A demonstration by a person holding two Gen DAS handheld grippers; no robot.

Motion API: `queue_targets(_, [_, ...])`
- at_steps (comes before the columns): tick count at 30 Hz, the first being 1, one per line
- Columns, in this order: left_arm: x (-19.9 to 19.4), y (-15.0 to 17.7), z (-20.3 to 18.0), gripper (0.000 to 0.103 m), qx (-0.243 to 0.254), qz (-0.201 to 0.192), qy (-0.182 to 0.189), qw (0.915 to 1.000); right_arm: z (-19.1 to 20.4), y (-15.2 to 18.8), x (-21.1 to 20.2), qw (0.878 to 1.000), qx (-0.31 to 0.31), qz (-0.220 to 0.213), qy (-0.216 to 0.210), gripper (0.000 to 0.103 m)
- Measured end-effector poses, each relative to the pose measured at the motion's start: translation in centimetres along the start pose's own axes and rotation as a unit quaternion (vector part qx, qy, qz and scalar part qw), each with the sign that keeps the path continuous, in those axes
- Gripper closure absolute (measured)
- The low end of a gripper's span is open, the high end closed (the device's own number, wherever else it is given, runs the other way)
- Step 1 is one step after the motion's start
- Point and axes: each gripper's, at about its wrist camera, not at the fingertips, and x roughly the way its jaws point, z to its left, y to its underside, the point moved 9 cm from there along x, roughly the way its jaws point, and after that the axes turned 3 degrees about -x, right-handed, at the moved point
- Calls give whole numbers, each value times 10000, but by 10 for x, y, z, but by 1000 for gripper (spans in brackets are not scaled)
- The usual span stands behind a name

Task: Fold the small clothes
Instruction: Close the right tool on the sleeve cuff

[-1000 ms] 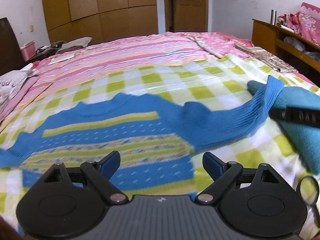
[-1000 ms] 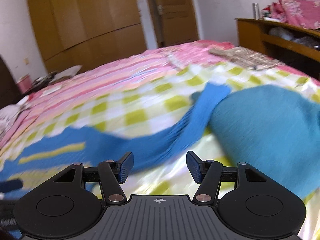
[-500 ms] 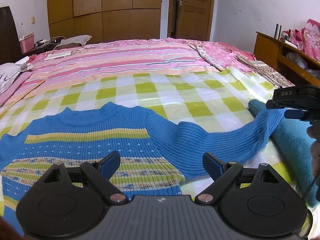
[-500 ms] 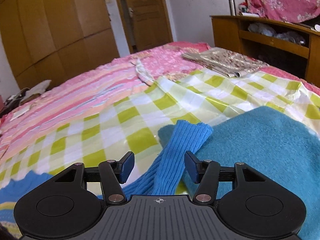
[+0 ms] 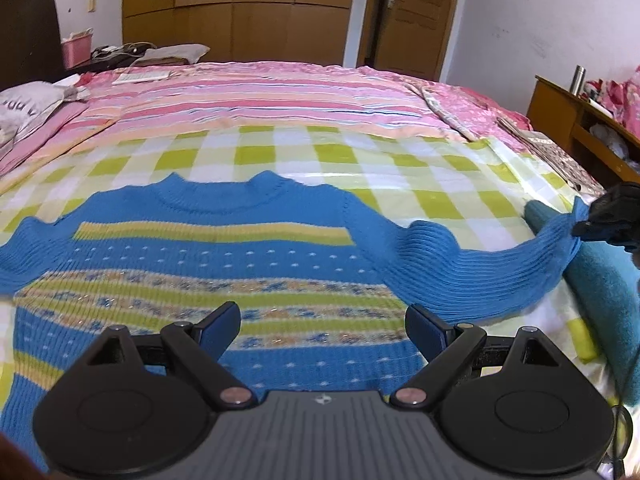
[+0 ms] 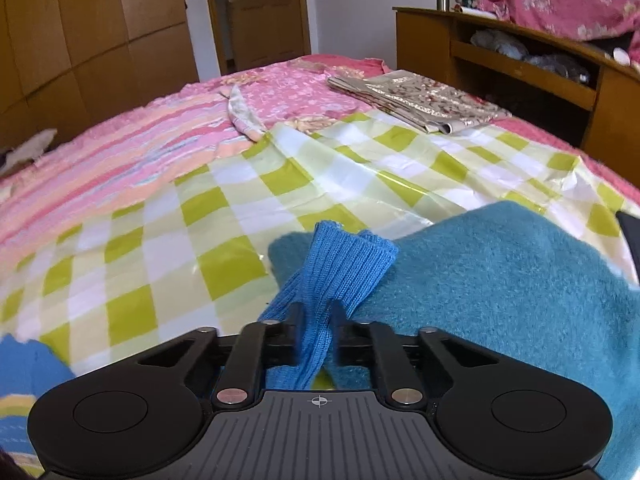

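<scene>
A small blue knitted sweater [image 5: 208,256] with yellow and green stripes lies flat, front up, on a green-checked plastic sheet [image 5: 280,156] on the bed. My left gripper [image 5: 322,322] is open and empty, hovering over the sweater's lower body. The sweater's right sleeve [image 5: 480,272] stretches out to the right. My right gripper [image 6: 316,320] is shut on that sleeve's cuff [image 6: 344,264], and it also shows at the right edge of the left wrist view [image 5: 612,220]. The cuff rests over a teal fuzzy garment [image 6: 500,280].
The teal garment [image 5: 600,280] lies at the sheet's right side. A pink striped bedspread [image 5: 260,96] covers the far bed. A folded patterned cloth [image 6: 420,100] lies near a wooden headboard shelf [image 6: 520,52]. Wardrobe and door stand behind.
My right gripper has moved onto the sleeve cuff and closed on it. My left gripper has shifted so the sweater sits centred below it, and it stays open.
</scene>
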Motion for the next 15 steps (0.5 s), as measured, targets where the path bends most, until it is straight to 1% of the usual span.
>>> queue_targets(2, [-3, 0, 6, 9, -26, -17, -18, 10000, -2, -2, -6, 9999, 74, -44, -68, 103])
queue_targets(4, [-6, 0, 13, 9, -46, -49, -43, 10000, -2, -3, -15, 9996, 148, -142, -195, 103])
queue_targets(6, [-10, 0, 20, 9, -92, -68, -59, 9999, 3, -6, -26, 9987, 209, -230, -414, 103])
queue_targets(10, [-16, 1, 35, 9, -241, -111, -106, 9996, 17, -13, -38, 9983, 85, -379, -434, 103])
queue_targets(11, [-17, 1, 38, 9, -271, -120, -107, 9995, 19, -13, -36, 9987, 82, -302, -409, 97])
queue_targets(12, [-17, 1, 40, 9, -296, -125, -114, 9994, 20, -13, -32, 9990, 156, -227, -360, 94])
queue_targets(15, [-14, 0, 44, 9, -336, -119, -121, 9993, 21, -10, -20, 9994, 237, -75, -239, 91])
